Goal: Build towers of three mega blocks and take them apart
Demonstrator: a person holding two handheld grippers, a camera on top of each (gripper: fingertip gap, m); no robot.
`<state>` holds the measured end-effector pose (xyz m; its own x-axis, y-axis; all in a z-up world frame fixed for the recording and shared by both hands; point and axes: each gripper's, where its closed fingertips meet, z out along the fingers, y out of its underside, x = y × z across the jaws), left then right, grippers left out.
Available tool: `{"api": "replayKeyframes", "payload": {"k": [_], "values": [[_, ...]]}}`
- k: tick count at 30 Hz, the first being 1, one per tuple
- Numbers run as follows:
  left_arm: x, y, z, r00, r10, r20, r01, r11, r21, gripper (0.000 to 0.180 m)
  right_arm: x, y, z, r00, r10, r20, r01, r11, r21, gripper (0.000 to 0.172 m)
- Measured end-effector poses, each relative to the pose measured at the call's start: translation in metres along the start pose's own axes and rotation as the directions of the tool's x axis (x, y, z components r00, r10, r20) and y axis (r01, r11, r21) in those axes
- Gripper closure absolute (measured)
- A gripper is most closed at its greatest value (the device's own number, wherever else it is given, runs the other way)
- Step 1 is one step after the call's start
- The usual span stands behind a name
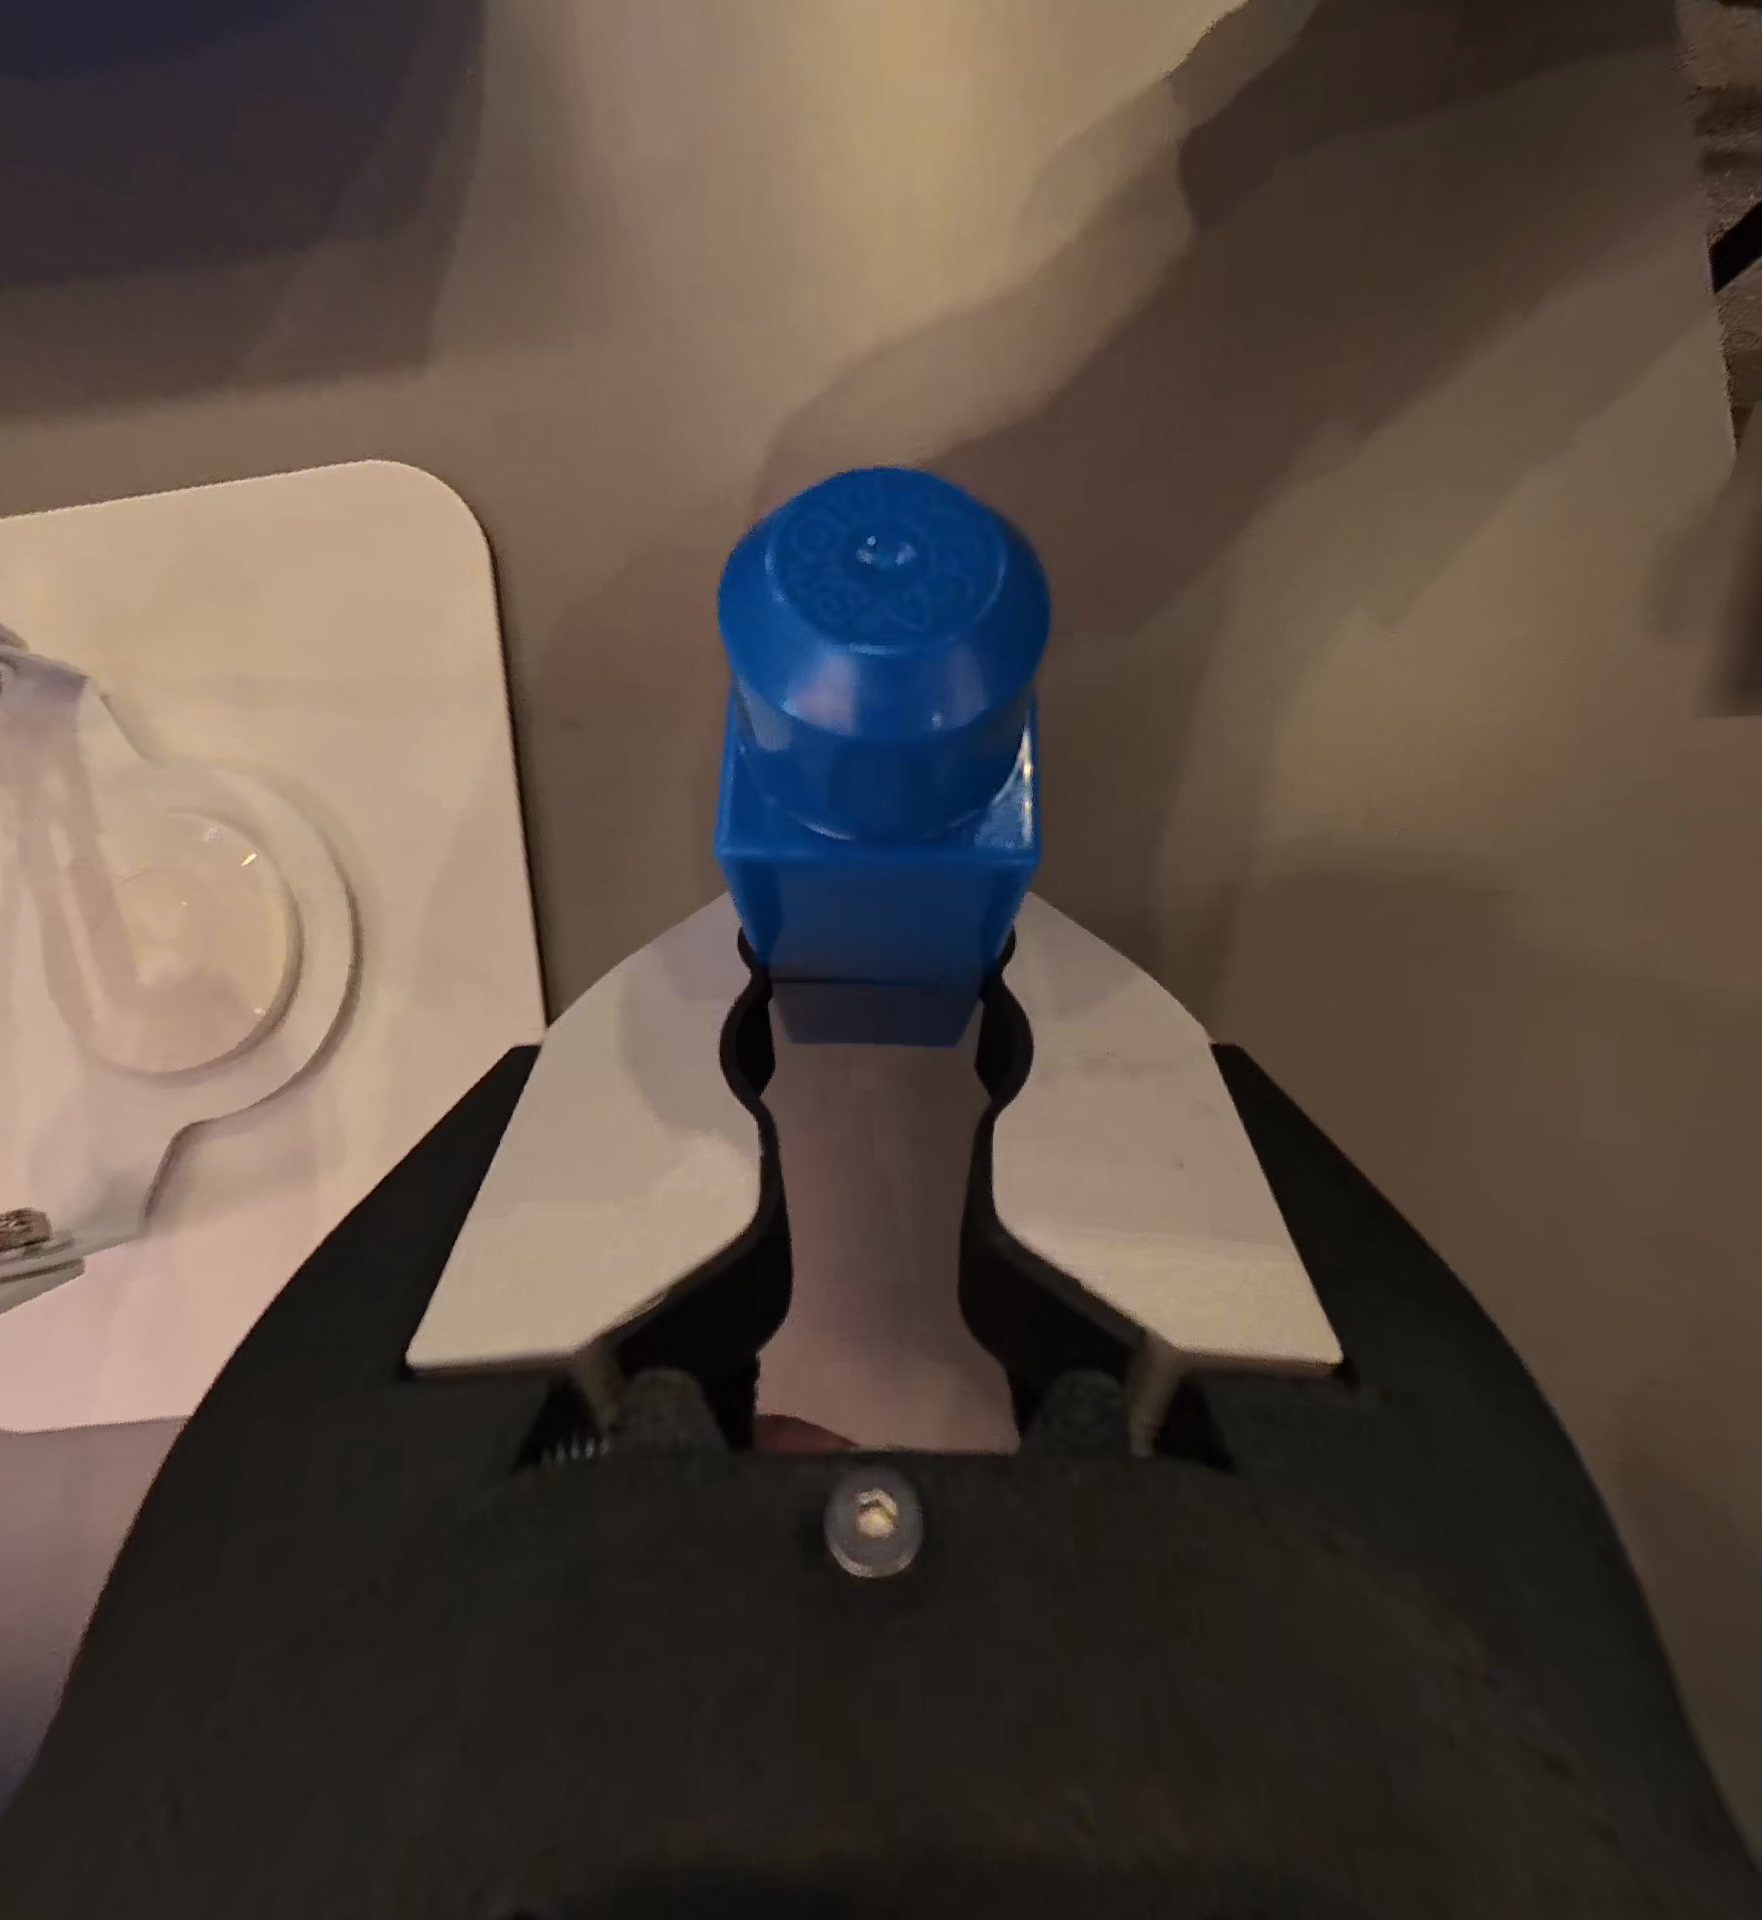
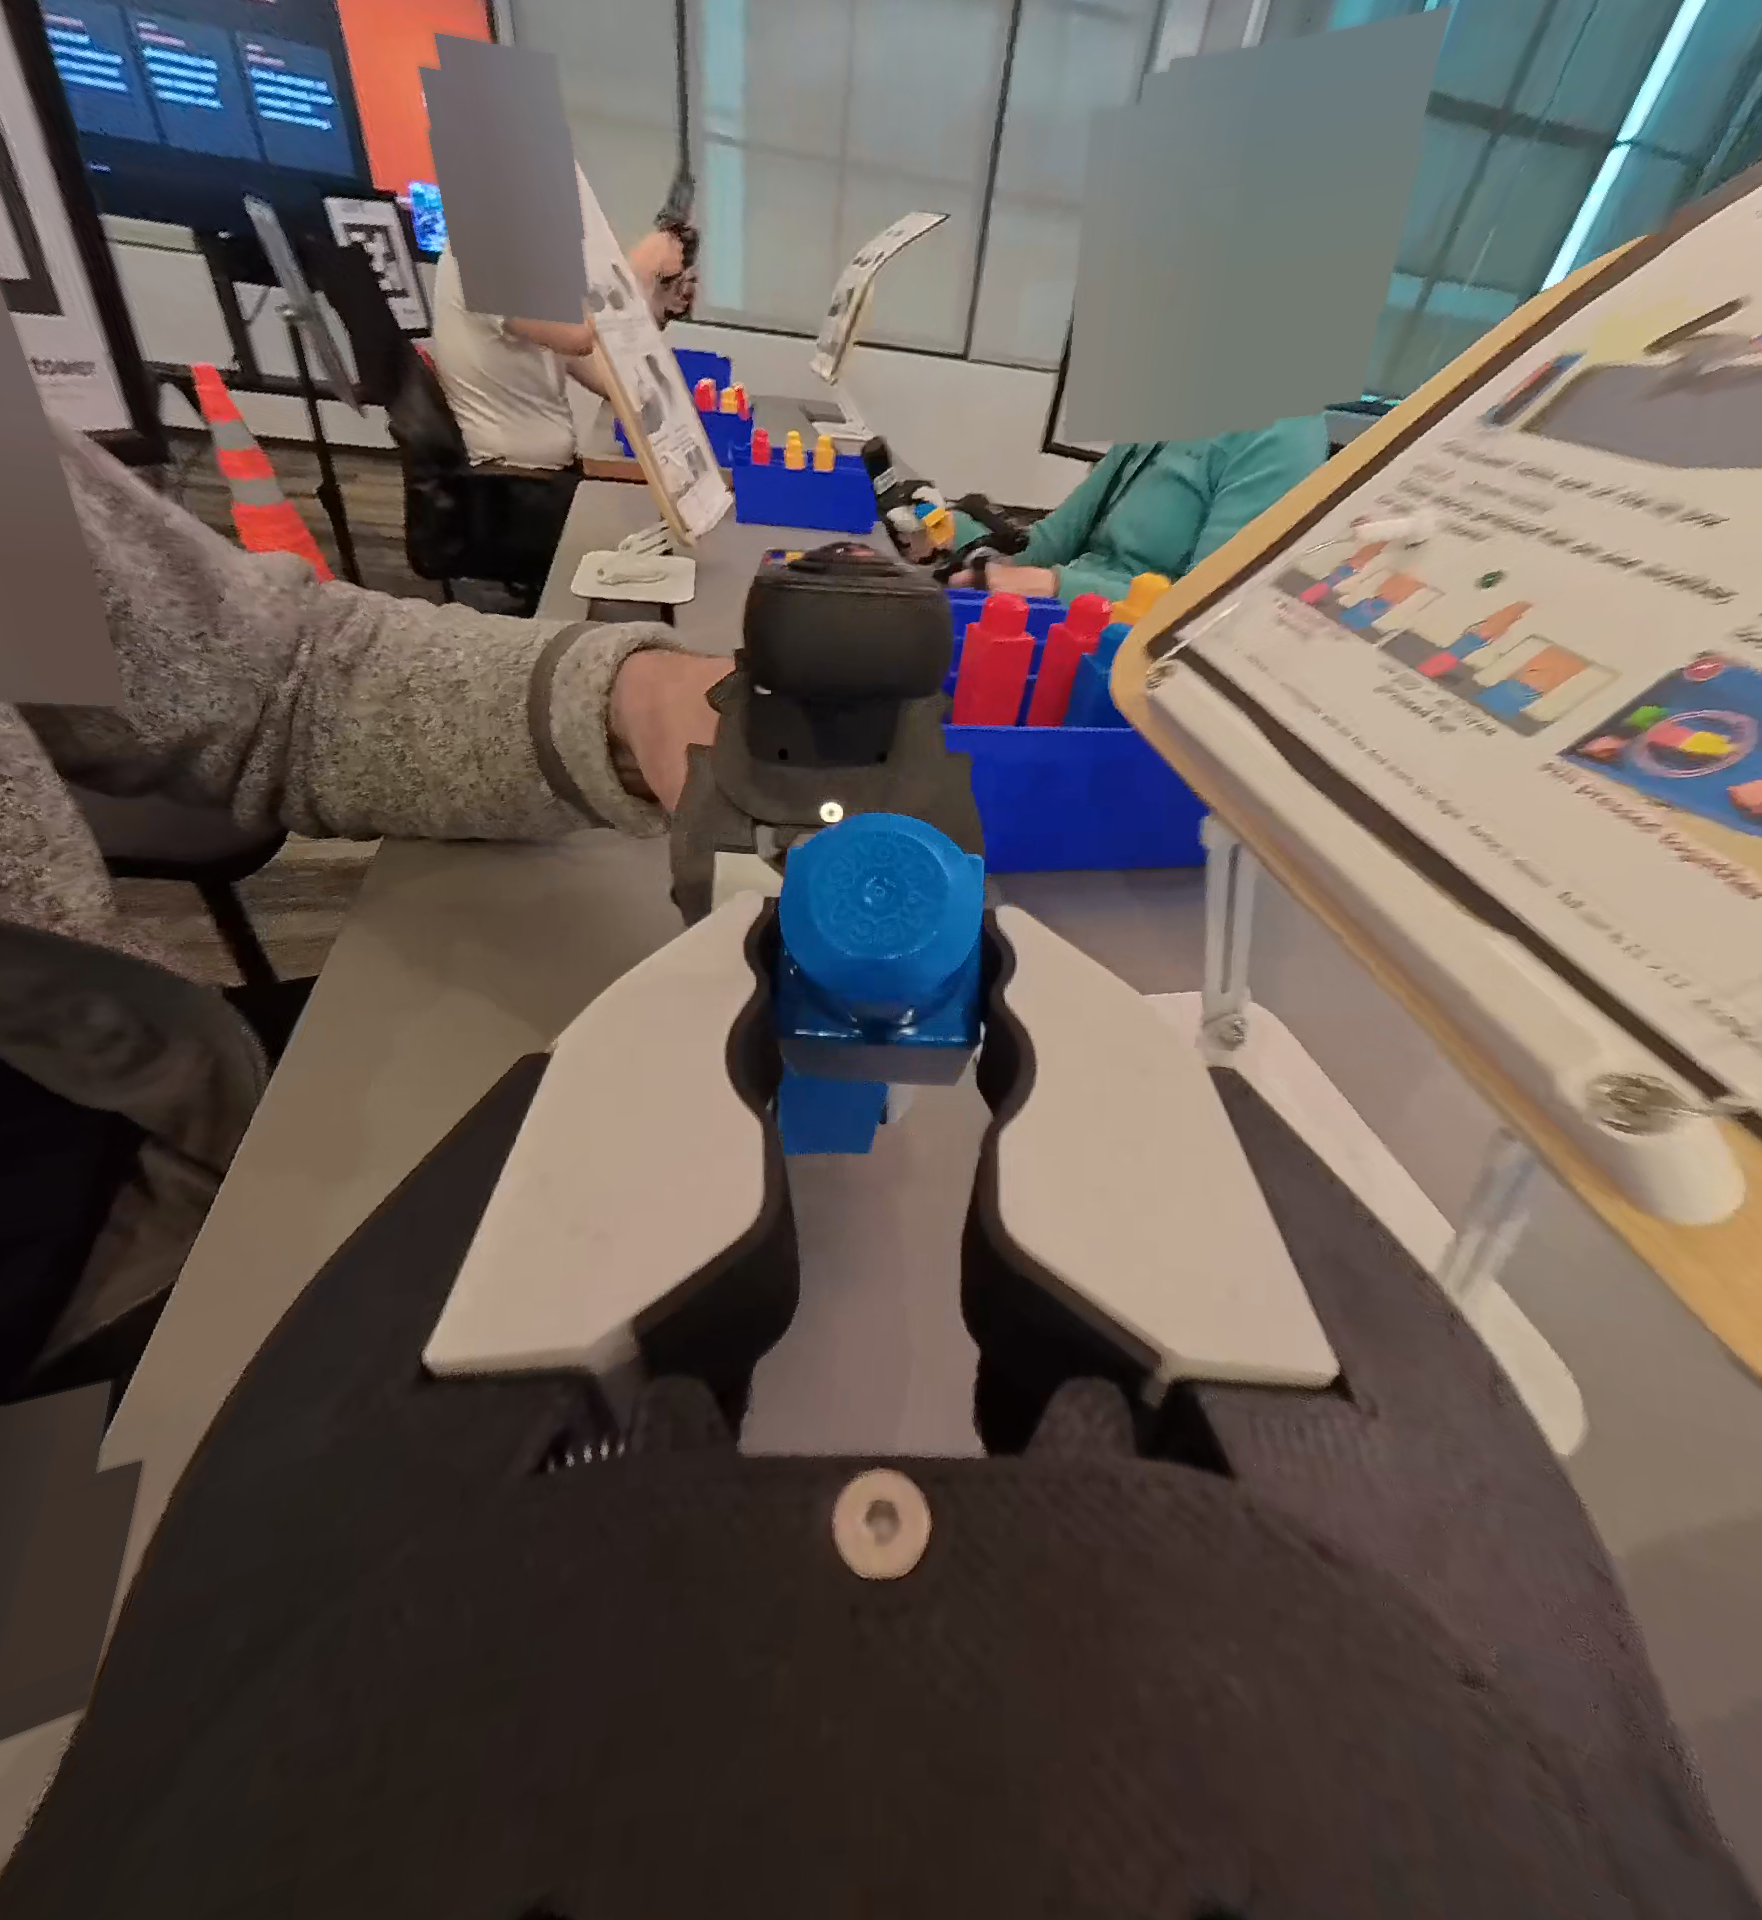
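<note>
Gripping glossy blue plastic, I am holding one mega block in each tool: the left gripper (image 1: 875, 971) is pinching the square base of a blue block (image 1: 877, 790) whose round embossed stud is pointing away over the matte grey table (image 1: 1376, 623), and the right gripper (image 2: 877, 997) is squeezing a second blue block (image 2: 872, 961) with a further blue piece showing just below it. Reaching in from the left, a hand (image 2: 664, 727) in a grey knit sleeve is steadying the other gripper just beyond my right block. Far right, two red towers (image 2: 1033, 660) are standing in a blue bin (image 2: 1074, 795) beside a tilted wooden instruction board (image 2: 1479, 665).
</note>
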<state>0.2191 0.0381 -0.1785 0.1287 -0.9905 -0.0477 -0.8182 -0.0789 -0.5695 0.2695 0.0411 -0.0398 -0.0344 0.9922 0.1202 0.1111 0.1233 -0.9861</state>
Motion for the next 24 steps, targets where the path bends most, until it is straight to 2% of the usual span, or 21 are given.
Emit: {"api": "replayKeyframes", "payload": {"k": [3, 6, 11, 17, 21, 24], "values": [[-0.003, -0.001, -0.004, 1.0, -0.006, 0.011, 0.006, 1.0, 0.012, 0.145, 0.021, -0.013, -0.026, 0.994, -0.004, -0.106, 0.007, 1.0, 0.021, 0.136], [-0.005, 0.0, -0.004, 1.0, -0.01, 0.012, 0.01, 1.0, 0.017, 0.145, 0.059, -0.027, -0.069, 0.966, 0.025, -0.258, -0.011, 0.999, 0.052, 0.137], [-0.008, 0.003, -0.003, 1.0, -0.022, 0.015, 0.021, 1.0, 0.02, 0.145, 0.143, -0.016, -0.142, 0.862, 0.06, -0.503, -0.092, 0.995, -0.038, 0.136], [-0.012, 0.004, 0.0, 0.999, -0.034, 0.012, 0.033, 0.999, 0.02, 0.145, 0.219, 0.048, -0.181, 0.783, 0.151, -0.604, -0.322, 0.928, -0.186, 0.135], [-0.013, 0.004, 0.004, 0.999, -0.035, 0.005, 0.035, 0.999, 0.016, 0.145, 0.243, 0.114, -0.183, 0.784, 0.173, -0.596, -0.45, 0.82, -0.353, 0.135], [-0.013, 0.005, 0.006, 0.999, -0.038, 0.0, 0.038, 0.999, 0.012, 0.145, 0.255, 0.153, -0.18, 0.781, 0.2, -0.591, -0.507, 0.756, -0.414, 0.135]]}}
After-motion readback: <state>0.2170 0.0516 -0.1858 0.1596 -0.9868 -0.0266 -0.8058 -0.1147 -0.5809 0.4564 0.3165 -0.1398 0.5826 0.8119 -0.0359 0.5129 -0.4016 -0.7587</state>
